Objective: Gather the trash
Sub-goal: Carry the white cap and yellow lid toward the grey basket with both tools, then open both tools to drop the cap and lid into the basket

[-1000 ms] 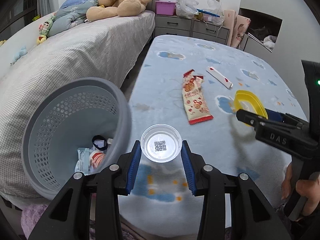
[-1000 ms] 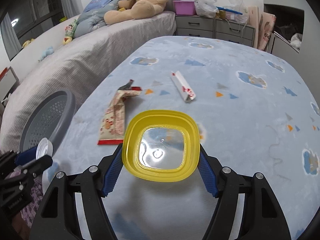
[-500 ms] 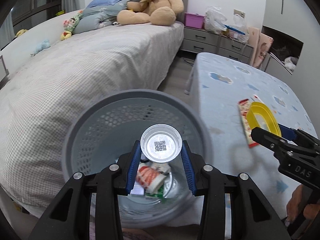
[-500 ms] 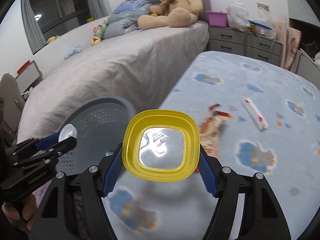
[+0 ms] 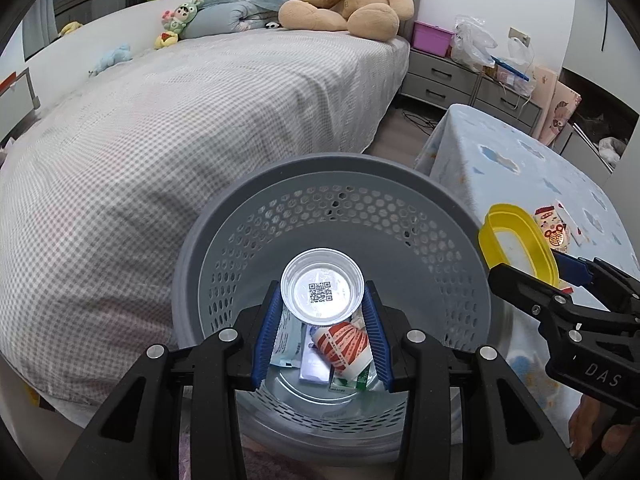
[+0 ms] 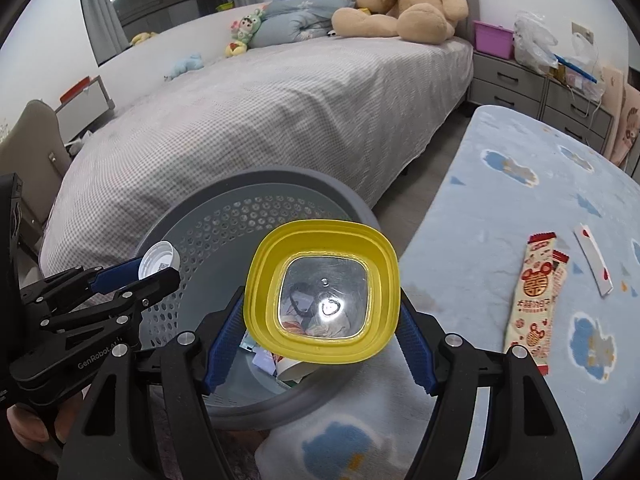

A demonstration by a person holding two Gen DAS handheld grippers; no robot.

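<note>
Clear plastic lid, pinched in left fingers above grey perforated basket: release centrally; right fingers pinch yellow-rimmed lid.

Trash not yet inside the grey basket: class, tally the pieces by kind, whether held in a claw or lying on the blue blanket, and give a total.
Round clear plastic lid with a QR code, held in the left claw: 1
Yellow-rimmed square plastic lid, held in the right claw: 1
Red-and-cream snack wrapper on the blanket: 1
White paper strip with red marks on the blanket: 1
Total: 4

Both claws, loaded, now over basket.
</note>
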